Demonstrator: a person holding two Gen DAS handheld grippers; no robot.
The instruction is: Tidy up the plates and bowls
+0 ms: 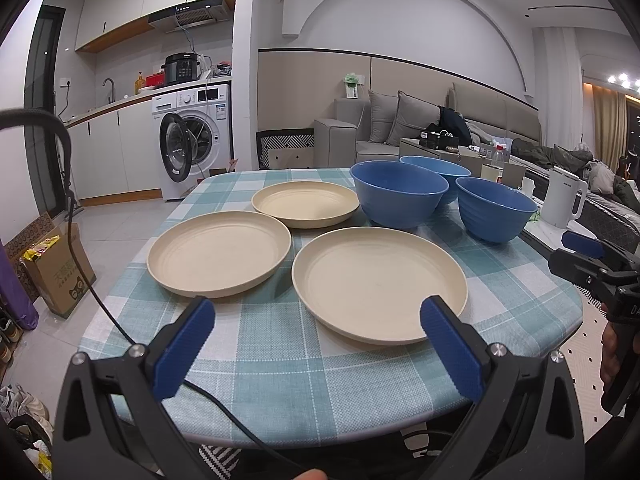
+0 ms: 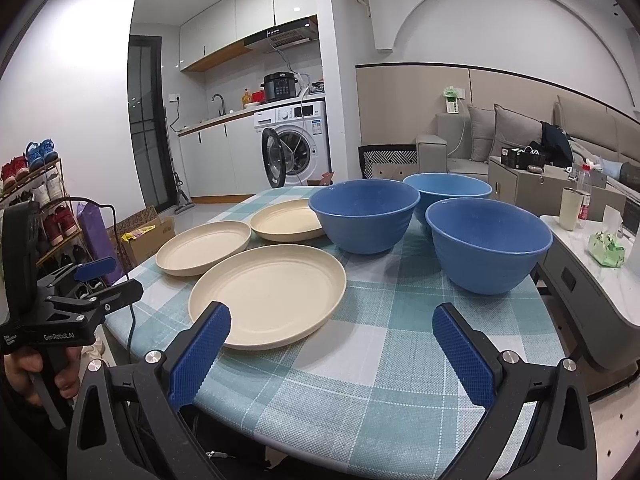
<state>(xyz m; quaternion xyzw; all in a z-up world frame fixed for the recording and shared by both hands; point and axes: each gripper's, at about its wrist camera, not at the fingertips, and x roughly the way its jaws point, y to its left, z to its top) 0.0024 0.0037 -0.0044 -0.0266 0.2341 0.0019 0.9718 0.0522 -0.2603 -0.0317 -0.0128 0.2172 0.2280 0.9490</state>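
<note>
White letters reading "GenRobot.AI" are showing on the black side of the left tongs in the right wrist view, where a hand is gripping their handle at the left edge; the box on the floor is carrying print too small to read. The left wrist view is showing the right tongs at its right edge, and a white kettle past the far right of the counter. The right wrist view is showing a shoe rack with red and blue shoes on the left, which the other view is not showing. Both views are showing a washing machine with its round door hanging open. Three cream plates are lying flat on the checked green and white cloth of the counter: a near plate, a left plate just beside it, and a far plate behind them. Three blue bowls are standing upright to the right: a big dark bowl, a lighter bowl behind it and touching it, and a ribbed bowl nearest the right edge. The left tongs are hanging wide apart over the near edge, one blue pad over the near plate's rim, gripping nothing. The right tongs are also spread wide and holding nothing.
</note>
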